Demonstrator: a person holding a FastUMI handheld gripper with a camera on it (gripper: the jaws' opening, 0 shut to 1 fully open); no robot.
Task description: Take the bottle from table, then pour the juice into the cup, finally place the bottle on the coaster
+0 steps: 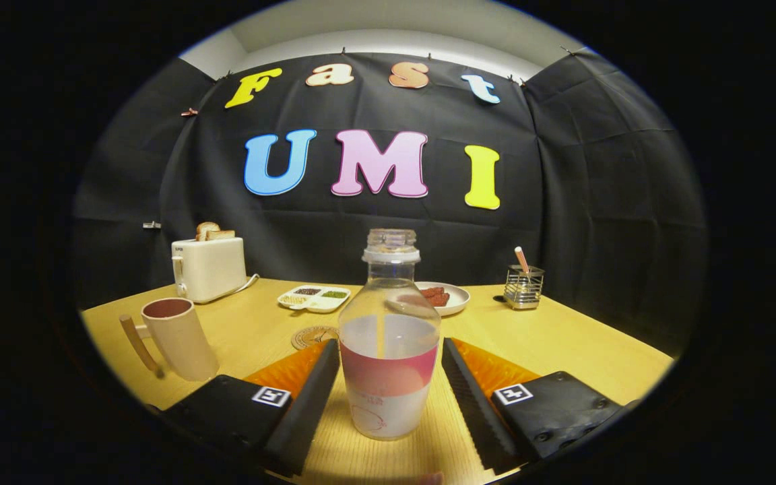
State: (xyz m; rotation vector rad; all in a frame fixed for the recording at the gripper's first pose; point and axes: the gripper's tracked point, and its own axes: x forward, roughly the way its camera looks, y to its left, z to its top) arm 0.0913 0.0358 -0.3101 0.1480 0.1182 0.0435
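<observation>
1. The gripper (390, 357) sits at the bottom centre of the frame with its two fingers spread wide, one on each side of the bottle (389, 350). The left finger's tip lies just beside the bottle's left wall, and the right finger's tip just beside the right wall. Whether either one touches cannot be told, and they do not clamp it, so the gripper is released.
2. The bottle stands upright on the wooden table (563, 343) in the centre of the frame, between the fingers. It is clear, with a screw neck at the top and pale liquid filling its lower half.
3. A pink and white label wraps the bottle's lower part. Its small print is too faint to read.
4. Each finger base carries a square black-and-white marker.
5. A beige cup (176, 337) with a wooden handle stands at lower left, beyond the left finger. Its inside looks dark reddish, and its contents cannot be told.
6. A round coaster (312, 335) lies flat just behind the left fingertip, left of the bottle.
7. Further back, a white toaster (208, 268) holds bread slices at middle left.
8. A divided tray (314, 298) holds small dark and green bits.
9. A plate (443, 297) behind the bottle holds reddish pieces.
10. A wire holder (523, 286) at middle right holds a stick.
</observation>
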